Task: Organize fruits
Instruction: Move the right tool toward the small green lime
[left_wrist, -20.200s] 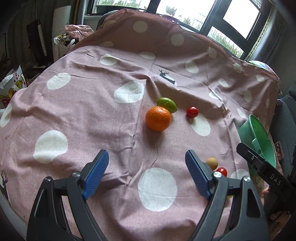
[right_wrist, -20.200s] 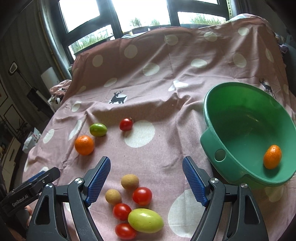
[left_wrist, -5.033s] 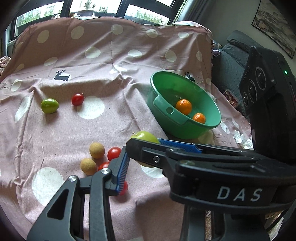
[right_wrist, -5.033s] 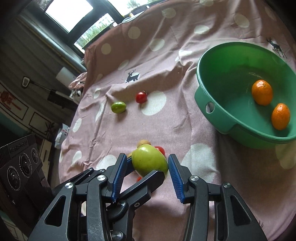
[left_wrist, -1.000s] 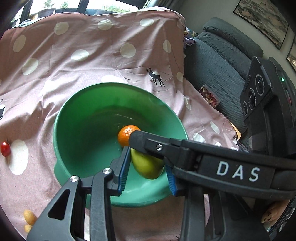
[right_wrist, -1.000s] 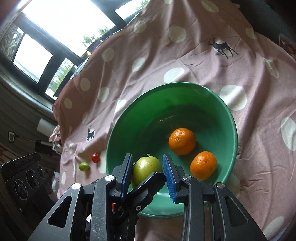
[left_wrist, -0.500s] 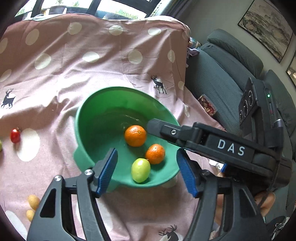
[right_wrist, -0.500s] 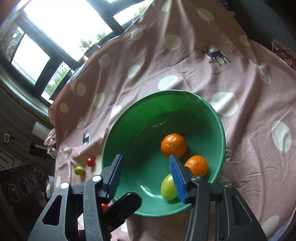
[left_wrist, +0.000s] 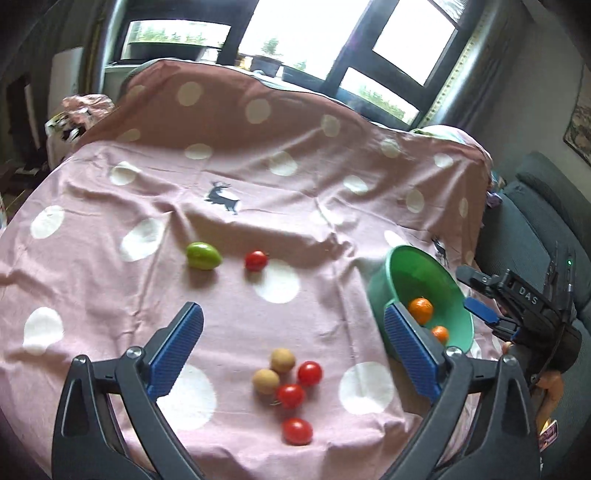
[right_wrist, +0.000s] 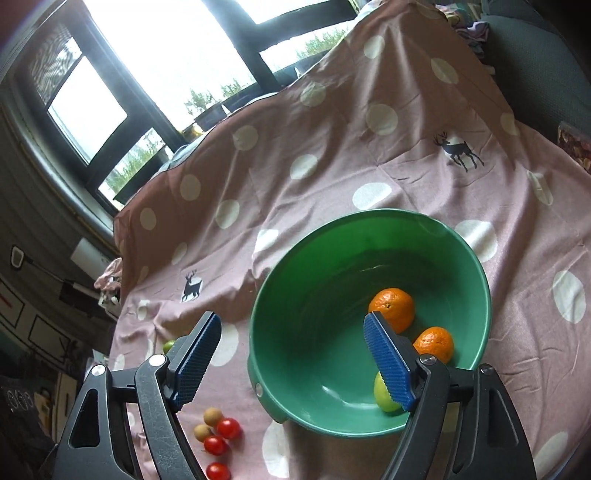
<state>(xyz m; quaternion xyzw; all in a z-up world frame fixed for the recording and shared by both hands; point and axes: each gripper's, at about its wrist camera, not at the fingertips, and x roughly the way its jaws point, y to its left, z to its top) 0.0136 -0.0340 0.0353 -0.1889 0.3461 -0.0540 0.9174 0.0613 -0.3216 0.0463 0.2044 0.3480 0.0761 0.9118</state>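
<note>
Both grippers hang over the pink spotted cloth (left_wrist: 295, 206) with nothing between their blue pads. The left gripper (left_wrist: 293, 347) has its jaws opening wide and looks down on the loose fruit: three red tomatoes in a cluster, the nearest one (left_wrist: 297, 431) lowest, with two tan round fruits (left_wrist: 266, 382) touching the group. Further back lie a green fruit (left_wrist: 204, 255) and a lone red tomato (left_wrist: 256, 260), near each other but apart.

The right gripper (right_wrist: 291, 354) is opening too, jaws spread and empty, poised above the green bowl (right_wrist: 295, 295). In the bowl sit two oranges (right_wrist: 391, 308), close together against the right-hand wall, and a green apple (right_wrist: 382, 393) low near the front rim, partly hidden behind the gripper's right pad; I cannot quite tell whether it touches the lower orange. From the left side the bowl (left_wrist: 402, 266) shows at the right edge of the cloth, with the right gripper (left_wrist: 480, 312) reaching in just beside it. The cluster of tomatoes lies just left of the bowl, outside it.
</note>
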